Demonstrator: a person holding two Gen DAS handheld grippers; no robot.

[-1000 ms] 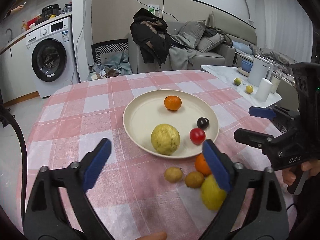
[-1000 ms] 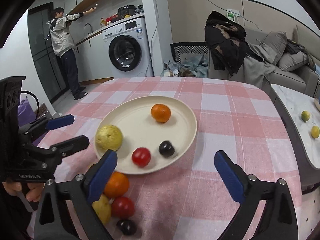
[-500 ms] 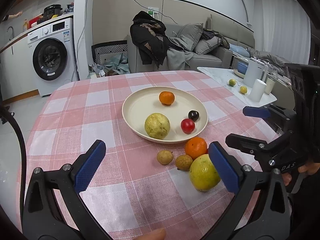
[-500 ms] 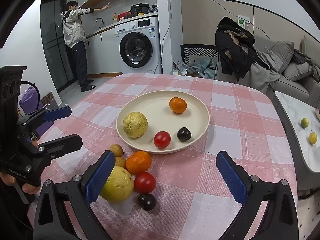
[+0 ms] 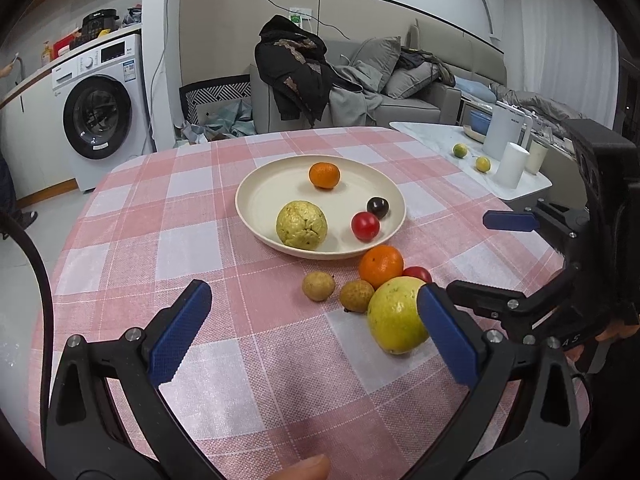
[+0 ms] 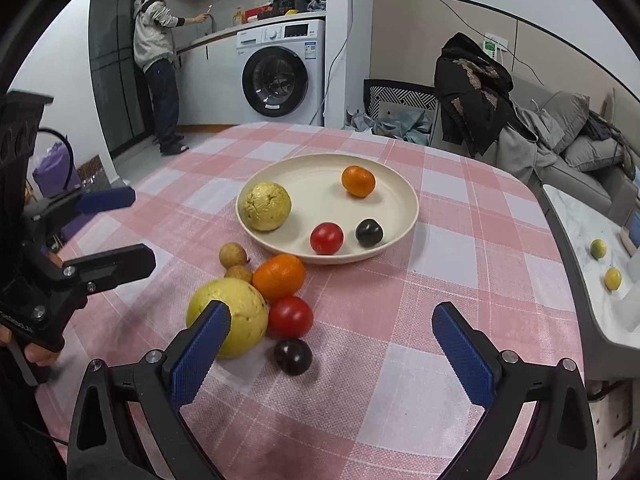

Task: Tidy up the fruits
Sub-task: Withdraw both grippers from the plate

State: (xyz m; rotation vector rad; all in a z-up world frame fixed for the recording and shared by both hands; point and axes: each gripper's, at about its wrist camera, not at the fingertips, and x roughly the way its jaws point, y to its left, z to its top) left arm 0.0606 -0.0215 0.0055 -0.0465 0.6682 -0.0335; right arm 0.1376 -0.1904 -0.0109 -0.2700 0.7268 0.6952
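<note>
A cream plate (image 5: 256,184) (image 6: 412,204) on the pink checked cloth holds a bumpy yellow fruit (image 5: 301,224), an orange (image 5: 324,175), a red tomato (image 5: 365,225) and a dark plum (image 5: 377,207). In front of it on the cloth lie a smooth yellow-green fruit (image 6: 232,316), another orange (image 6: 279,277), a tomato (image 6: 290,317), a plum (image 6: 293,356) and two small brown fruits (image 5: 318,286). My left gripper (image 5: 312,296) is open and holds nothing, its right finger beside the yellow-green fruit. My right gripper (image 6: 331,312) is open over the loose tomato and plum.
A low white side table (image 5: 440,140) at the right carries a kettle, cups and two small citrus fruits. Behind are a sofa (image 5: 400,96) with clothes, a washing machine (image 6: 280,80) and a person (image 6: 156,60) at the counter.
Both grippers have drawn back from the plate toward the near table edge, so the loose fruits now show in full. Both stay open. No fruit has moved.
</note>
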